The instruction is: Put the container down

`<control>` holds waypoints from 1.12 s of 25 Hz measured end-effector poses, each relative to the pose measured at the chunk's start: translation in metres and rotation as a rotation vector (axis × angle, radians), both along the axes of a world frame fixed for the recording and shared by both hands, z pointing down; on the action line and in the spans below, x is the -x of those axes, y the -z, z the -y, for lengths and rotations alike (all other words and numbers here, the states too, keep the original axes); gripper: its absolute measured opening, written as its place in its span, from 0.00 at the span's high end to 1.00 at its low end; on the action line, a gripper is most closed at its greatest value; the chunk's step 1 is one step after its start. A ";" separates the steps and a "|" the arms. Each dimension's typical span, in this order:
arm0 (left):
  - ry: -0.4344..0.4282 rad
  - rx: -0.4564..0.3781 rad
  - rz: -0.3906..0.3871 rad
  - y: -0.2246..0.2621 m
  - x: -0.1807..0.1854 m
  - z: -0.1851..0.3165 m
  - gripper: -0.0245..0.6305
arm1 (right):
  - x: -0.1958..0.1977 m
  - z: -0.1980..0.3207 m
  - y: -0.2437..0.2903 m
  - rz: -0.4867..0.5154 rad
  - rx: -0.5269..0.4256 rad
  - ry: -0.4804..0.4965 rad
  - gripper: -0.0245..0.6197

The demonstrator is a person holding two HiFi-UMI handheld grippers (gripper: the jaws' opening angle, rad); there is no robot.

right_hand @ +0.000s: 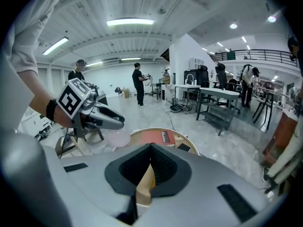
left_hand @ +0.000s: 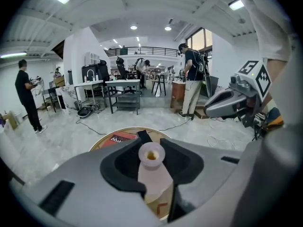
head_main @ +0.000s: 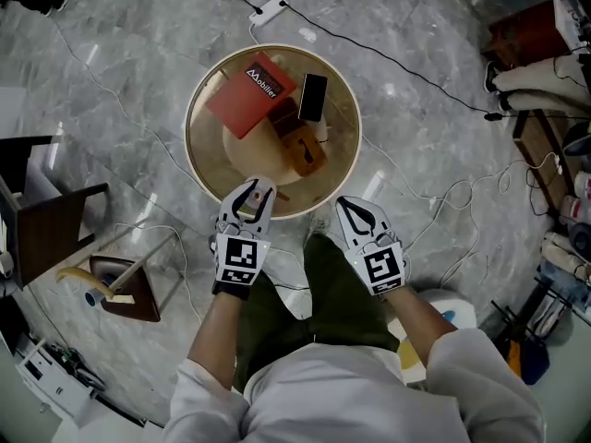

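A pale, translucent container [left_hand: 152, 167] with a round open neck stands upright between the jaws of my left gripper [left_hand: 151, 174], which is shut on it. In the head view the left gripper [head_main: 256, 192] holds the container [head_main: 252, 201] over the near edge of the round wooden table [head_main: 192, 123]. My right gripper [head_main: 343, 204] hovers just off the table's near right rim, its jaws shut with nothing in them; in its own view the right gripper [right_hand: 150, 150] has tips that meet. That view also catches the left gripper [right_hand: 102, 118] with the container [right_hand: 117, 137].
On the table lie a red book [head_main: 247, 95], a black phone [head_main: 313, 97] and a brown object [head_main: 301, 144]. Cables and a power strip [head_main: 270, 8] cross the marble floor. A dark chair [head_main: 51, 224] and a wooden stand [head_main: 125, 284] sit at the left. People stand farther off.
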State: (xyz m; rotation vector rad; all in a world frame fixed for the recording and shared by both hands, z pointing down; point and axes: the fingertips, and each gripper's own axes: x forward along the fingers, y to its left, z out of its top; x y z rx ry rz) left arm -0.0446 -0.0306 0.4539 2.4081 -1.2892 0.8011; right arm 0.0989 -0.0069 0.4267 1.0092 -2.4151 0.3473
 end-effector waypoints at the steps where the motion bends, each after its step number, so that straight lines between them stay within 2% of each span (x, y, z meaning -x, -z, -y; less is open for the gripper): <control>1: 0.000 0.004 -0.001 -0.010 -0.003 0.006 0.77 | -0.003 0.007 -0.007 -0.005 0.000 -0.010 0.93; 6: -0.043 0.000 -0.006 -0.060 -0.011 0.039 0.77 | -0.003 0.036 -0.041 -0.017 -0.010 -0.075 0.93; 12: -0.068 0.019 -0.014 -0.117 -0.010 0.061 0.77 | 0.011 0.052 -0.086 0.001 0.023 -0.129 0.93; 16: -0.069 0.028 -0.011 -0.142 -0.005 0.069 0.77 | 0.025 0.060 -0.107 0.002 0.076 -0.127 0.93; 19: -0.070 0.032 -0.006 -0.159 -0.004 0.073 0.77 | 0.032 0.067 -0.120 0.011 0.075 -0.114 0.93; 22: -0.068 0.037 0.003 -0.176 -0.004 0.075 0.77 | 0.035 0.065 -0.136 -0.002 0.134 -0.113 0.93; 28: -0.064 0.047 0.006 -0.206 -0.009 0.074 0.77 | 0.032 0.061 -0.159 -0.007 0.152 -0.092 0.93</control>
